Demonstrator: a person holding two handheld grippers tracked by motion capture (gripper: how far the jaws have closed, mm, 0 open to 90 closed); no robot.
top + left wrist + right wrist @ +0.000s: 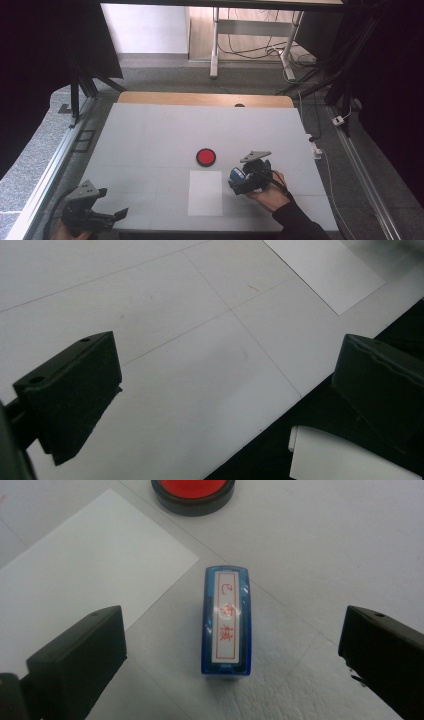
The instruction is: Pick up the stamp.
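Blue stamp [226, 622] between open right claw [232, 665] jaws, seemingly untouched, beside paper edge [90, 575].

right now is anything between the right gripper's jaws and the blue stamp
No. In the right gripper view the right gripper has open jaws either side of the blue stamp, with bare table between.

red ink pad [193, 495] cut by top edge, white sheet [345, 460] cropped at bottom
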